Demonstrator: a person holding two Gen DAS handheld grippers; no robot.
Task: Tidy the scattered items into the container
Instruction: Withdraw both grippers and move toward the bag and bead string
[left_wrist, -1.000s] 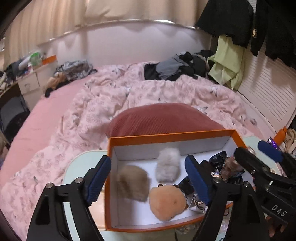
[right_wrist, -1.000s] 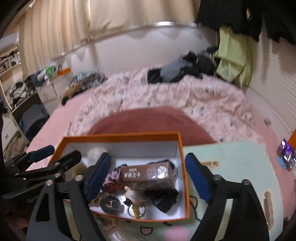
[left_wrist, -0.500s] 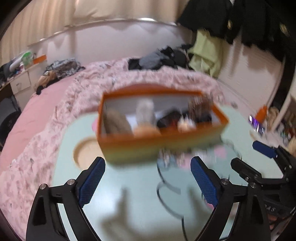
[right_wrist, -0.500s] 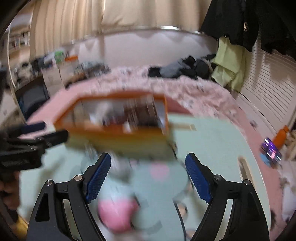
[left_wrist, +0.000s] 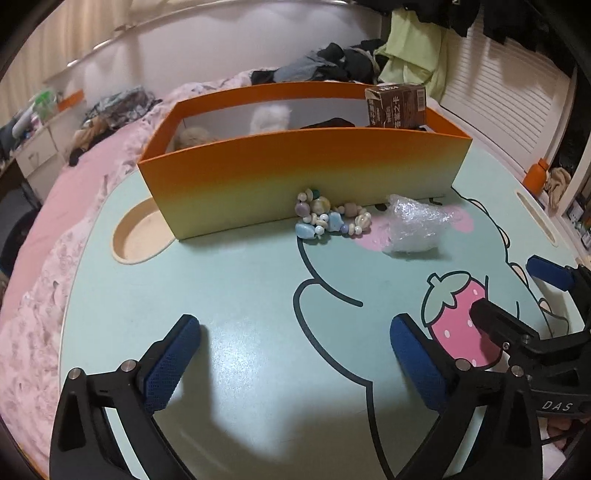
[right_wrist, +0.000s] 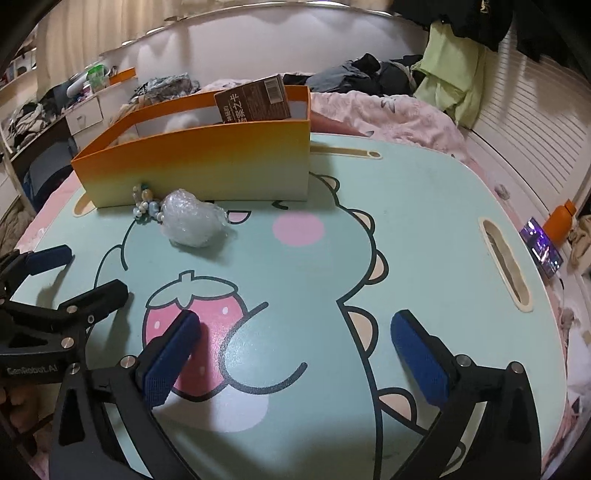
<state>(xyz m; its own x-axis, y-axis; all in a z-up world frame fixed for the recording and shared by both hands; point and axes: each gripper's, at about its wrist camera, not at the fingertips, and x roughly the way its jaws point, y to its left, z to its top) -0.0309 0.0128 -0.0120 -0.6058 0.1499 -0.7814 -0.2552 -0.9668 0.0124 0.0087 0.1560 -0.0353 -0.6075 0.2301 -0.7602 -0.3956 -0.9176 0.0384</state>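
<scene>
While both tools hover low over the mint cartoon table (left_wrist: 229, 280), left gripper (left_wrist: 295, 363) and right gripper (right_wrist: 295, 356) jaws just widened, nothing between them, bead bracelet (left_wrist: 328, 218) and crumpled plastic wrap (left_wrist: 413, 227) lying against the orange box (left_wrist: 303, 173), brown carton (left_wrist: 397, 107) poking out of it

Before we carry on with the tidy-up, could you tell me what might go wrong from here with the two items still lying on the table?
1. The bead bracelet lies right against the orange box wall, so a tool finger may shove the box instead of closing around the beads.
2. The crumpled clear plastic touches the bracelet and looks light; it could slide away or drag beads along.
3. The brown carton leans above the rim and might tip out if the box is bumped.
</scene>
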